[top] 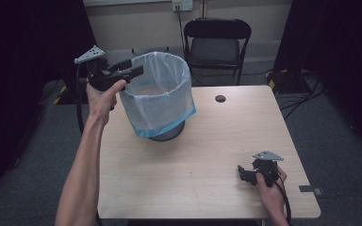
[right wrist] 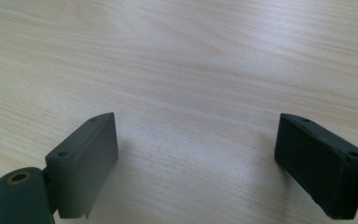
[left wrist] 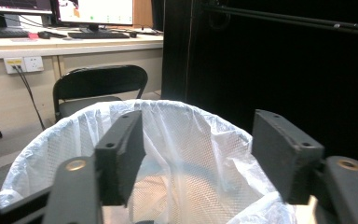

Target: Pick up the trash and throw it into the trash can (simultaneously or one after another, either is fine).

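I am holding the left gripper (top: 131, 70) up at the near rim of the wastebasket (top: 160, 96), its jaws standing apart with nothing between them; in the left gripper view they are framing the open mouth of the white bag liner (left wrist: 182, 154) that is draping over the basket's mesh wall. I am resting the right gripper (top: 245, 173) low over the table (top: 207, 141) near its front right corner, jaws wide apart over bare wood. The wastebasket is standing upright on the table's far left part, well apart from the right gripper. A black folding chair (top: 217, 44) is sitting behind the table
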`<state>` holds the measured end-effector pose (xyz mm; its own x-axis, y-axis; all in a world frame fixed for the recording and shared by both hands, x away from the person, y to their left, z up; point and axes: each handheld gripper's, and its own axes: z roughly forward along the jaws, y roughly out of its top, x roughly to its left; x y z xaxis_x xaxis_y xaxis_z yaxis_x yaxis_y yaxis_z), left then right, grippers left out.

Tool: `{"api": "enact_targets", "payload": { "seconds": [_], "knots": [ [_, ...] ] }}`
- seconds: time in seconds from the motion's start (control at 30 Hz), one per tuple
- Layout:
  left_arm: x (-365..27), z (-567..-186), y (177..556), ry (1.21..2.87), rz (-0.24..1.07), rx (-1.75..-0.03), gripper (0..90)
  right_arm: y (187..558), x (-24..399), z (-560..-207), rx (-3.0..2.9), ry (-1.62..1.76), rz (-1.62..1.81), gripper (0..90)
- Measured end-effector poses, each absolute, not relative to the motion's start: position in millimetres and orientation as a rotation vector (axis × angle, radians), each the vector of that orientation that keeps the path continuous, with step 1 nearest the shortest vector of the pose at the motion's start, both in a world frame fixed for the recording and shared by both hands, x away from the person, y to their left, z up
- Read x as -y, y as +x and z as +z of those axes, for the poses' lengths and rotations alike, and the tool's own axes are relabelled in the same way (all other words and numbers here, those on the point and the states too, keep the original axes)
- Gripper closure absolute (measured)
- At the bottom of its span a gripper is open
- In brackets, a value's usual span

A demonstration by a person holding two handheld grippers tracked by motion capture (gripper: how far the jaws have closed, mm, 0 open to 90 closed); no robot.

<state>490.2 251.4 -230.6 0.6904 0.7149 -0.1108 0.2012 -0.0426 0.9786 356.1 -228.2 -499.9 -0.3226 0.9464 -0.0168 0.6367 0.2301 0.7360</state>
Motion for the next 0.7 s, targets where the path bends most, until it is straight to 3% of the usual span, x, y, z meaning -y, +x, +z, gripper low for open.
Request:
{"api": "enact_targets", "payload": {
  "seconds": [0.13,0.7],
  "knots": [
    [-253.8,-229.2,488.4,1.592,0.493,-0.779,20.2,356.0,228.2,-499.9,-2.043,1.451,0.882,12.5],
    [-261.5,-222.1,473.8,1.613,0.474,-0.789,15.6,356.0,228.2,-499.9,-2.043,1.451,0.882,12.5]
  ]
}}
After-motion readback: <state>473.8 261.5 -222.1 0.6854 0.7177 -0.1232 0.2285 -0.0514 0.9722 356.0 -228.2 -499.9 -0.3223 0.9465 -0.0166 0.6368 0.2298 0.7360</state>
